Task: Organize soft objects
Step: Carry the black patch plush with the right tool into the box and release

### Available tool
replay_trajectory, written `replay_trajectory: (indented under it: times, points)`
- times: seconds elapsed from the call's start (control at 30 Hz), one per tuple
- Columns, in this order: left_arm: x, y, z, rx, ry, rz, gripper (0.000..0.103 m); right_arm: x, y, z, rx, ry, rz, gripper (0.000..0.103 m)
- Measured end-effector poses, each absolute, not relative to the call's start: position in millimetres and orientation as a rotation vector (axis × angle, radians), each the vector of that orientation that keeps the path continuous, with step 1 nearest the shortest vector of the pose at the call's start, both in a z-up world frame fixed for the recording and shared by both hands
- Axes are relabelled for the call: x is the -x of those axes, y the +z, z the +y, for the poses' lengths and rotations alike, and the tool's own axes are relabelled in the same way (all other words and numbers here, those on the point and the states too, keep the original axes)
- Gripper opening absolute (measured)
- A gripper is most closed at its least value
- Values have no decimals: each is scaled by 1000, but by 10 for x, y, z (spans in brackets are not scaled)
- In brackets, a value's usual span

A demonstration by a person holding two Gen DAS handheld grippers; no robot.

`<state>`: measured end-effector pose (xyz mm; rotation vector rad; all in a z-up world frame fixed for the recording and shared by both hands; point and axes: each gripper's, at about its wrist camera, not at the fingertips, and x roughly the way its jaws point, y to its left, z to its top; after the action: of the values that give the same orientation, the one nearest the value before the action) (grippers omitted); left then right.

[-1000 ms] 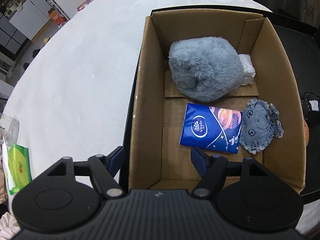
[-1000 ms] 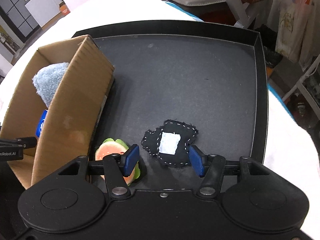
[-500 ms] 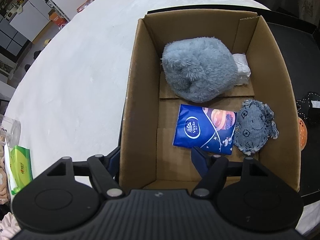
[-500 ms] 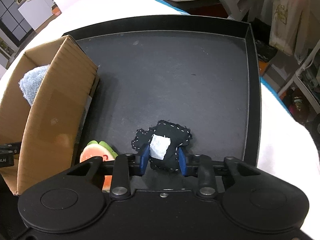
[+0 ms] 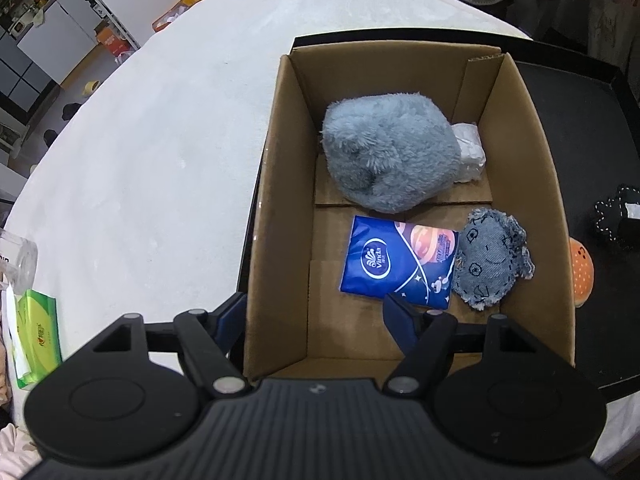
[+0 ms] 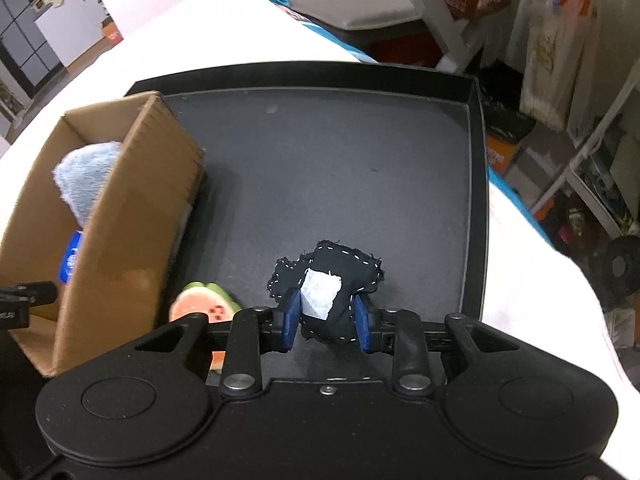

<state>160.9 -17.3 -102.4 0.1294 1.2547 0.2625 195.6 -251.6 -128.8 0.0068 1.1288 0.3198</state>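
My right gripper is shut on a black stitched fabric toy with a white patch, held just above the black tray. A watermelon-slice plush lies on the tray beside the cardboard box. In the left wrist view the box holds a fluffy grey-blue plush, a blue tissue pack and a denim toy. My left gripper is open, its fingers straddling the box's near-left wall. The black toy also shows at the right.
A white round table carries the tray and box. A green tissue pack and a clear container sit at its left edge. A crinkled plastic bag lies behind the grey plush. Shelves and clutter stand beyond the table.
My right gripper closed on the black fabric toy and lifted it slightly. The left gripper shifted a little; the box appears lower and more to the left in its view.
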Motion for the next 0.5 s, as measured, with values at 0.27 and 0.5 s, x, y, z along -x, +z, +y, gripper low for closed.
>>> replay_trajectory:
  times: [0.27,0.5]
  points:
    - [-1626,-994,-149,-102,224,1243,73,-1958,-1077,-2486,-23,327,1103,29]
    - [-1604,-1026,-95,-86,207,1246,73,-1921,-972,-2409,-31,342,1091,29]
